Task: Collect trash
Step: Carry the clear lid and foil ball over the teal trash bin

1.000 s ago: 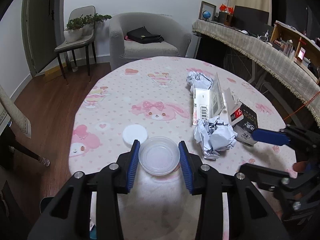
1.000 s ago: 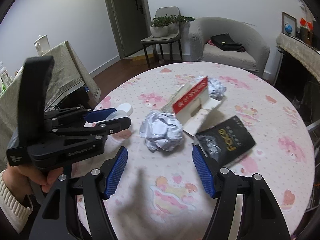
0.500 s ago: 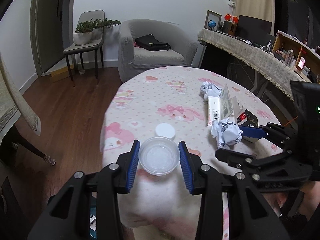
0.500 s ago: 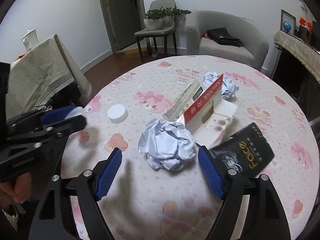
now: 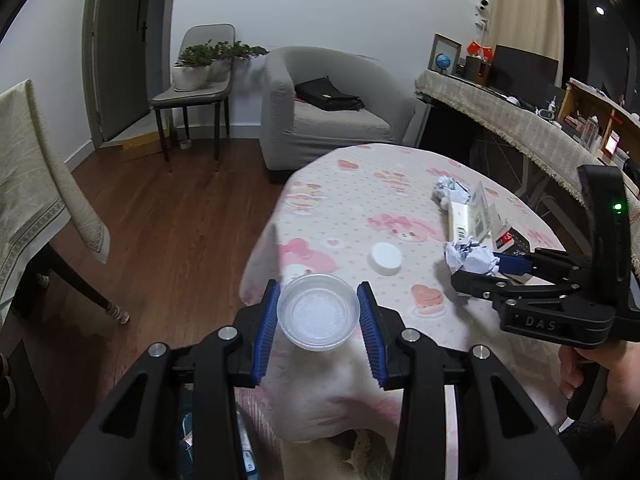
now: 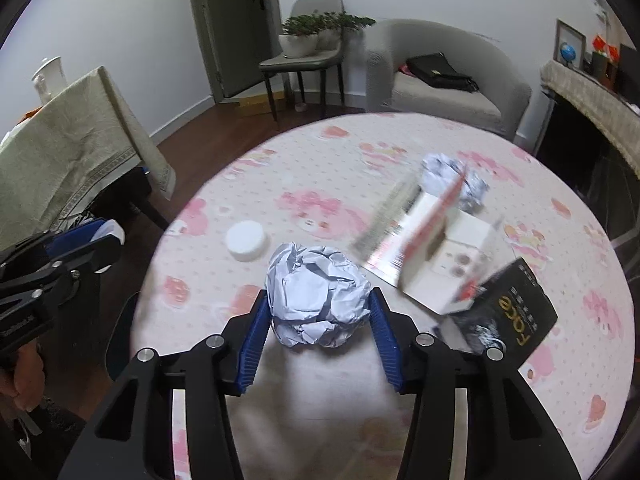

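Observation:
My left gripper (image 5: 318, 312) is shut on a clear plastic cup (image 5: 319, 311) and holds it off the near-left edge of the round table (image 5: 360, 200), over the floor. My right gripper (image 6: 318, 312) has closed its blue pads against a crumpled white paper ball (image 6: 318, 294) on the table; it also shows in the left wrist view (image 5: 470, 256). A white round lid (image 6: 245, 240) lies to the ball's left. An opened white and red carton (image 6: 436, 248), a black packet (image 6: 516, 320) and a second paper ball (image 6: 452, 178) lie to the right.
A pink cartoon tablecloth (image 6: 320, 168) covers the table. A grey armchair (image 5: 328, 112) with a black bag and a chair holding a potted plant (image 5: 200, 68) stand behind. A cloth-covered table (image 5: 32, 184) stands left. Wooden floor (image 5: 168, 232) lies between.
My left gripper pulled the clear cup back off the table edge. My right gripper moved forward and closed from wide open onto the paper ball.

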